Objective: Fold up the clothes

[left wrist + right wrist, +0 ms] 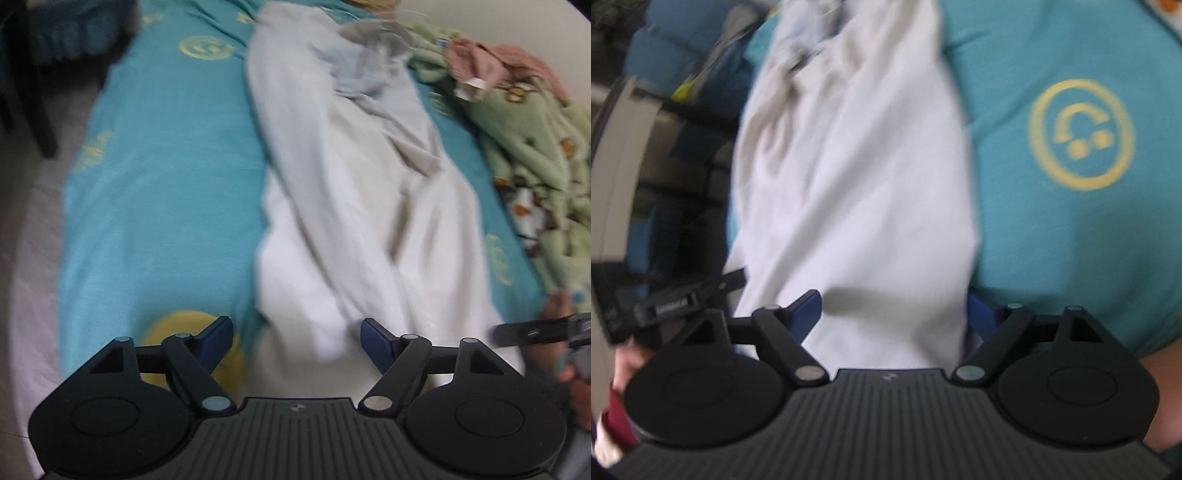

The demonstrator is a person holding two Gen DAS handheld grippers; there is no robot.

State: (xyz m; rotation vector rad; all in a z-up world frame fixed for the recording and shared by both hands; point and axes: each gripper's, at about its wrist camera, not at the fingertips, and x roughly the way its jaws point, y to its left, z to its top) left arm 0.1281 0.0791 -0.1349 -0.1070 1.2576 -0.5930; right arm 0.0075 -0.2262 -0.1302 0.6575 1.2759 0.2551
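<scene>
A long white garment [351,206] lies crumpled lengthwise on a teal bedsheet [159,192]. My left gripper [297,341] is open, its blue pads spread above the garment's near end, holding nothing. In the right wrist view the same white garment [857,184] runs away from me over the teal sheet [1071,240]. My right gripper [894,314] is open, with the garment's near end lying between its spread fingers; the right fingertip [979,314] is partly hidden behind the cloth. The right gripper also shows at the right edge of the left wrist view [535,332].
A green patterned blanket [535,155] with a pink garment [491,62] on it is heaped on the bed's right side. A dark chair [40,74] stands off the bed's left side. The sheet carries yellow smiley prints [1080,134]. Both views are motion-blurred.
</scene>
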